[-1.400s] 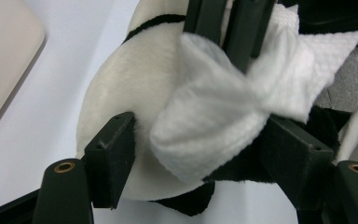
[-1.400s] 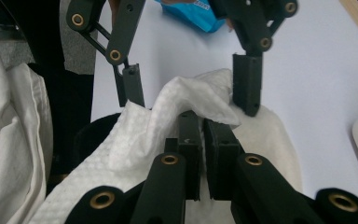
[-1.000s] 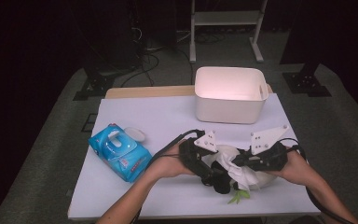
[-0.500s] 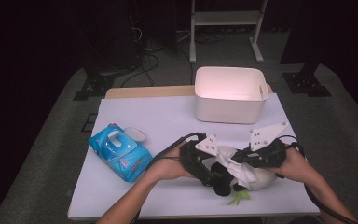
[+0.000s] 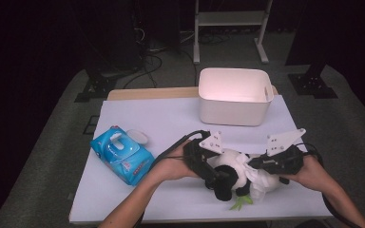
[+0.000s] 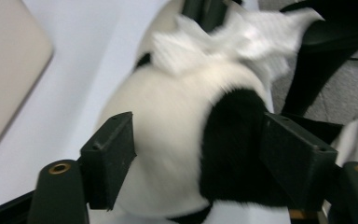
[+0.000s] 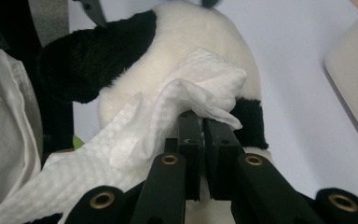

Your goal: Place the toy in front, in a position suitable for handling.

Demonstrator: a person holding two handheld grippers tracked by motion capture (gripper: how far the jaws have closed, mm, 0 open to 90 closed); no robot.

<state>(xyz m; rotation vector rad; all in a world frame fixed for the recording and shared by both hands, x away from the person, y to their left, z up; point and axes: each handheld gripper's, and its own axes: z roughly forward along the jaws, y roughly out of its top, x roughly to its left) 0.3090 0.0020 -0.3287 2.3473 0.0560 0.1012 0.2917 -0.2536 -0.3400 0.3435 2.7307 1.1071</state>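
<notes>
panda plush (image 5: 232,167) is lying on the white table (image 5: 171,118) in front of the white bin (image 5: 235,95), black and white fur, green leaf at its base; left gripper's jaws are straddling its body; crumpled white wipe (image 7: 168,116) is lying against its white back, pinched

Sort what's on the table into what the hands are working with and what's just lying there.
In use:
- panda plush, between the left gripper's jaws
- white wipe, pinched in the right gripper's closed jaws and pressed against the plush

Lying about:
- blue wipes pack, lid open
- white bin at the back
- green bit by the plush
</notes>
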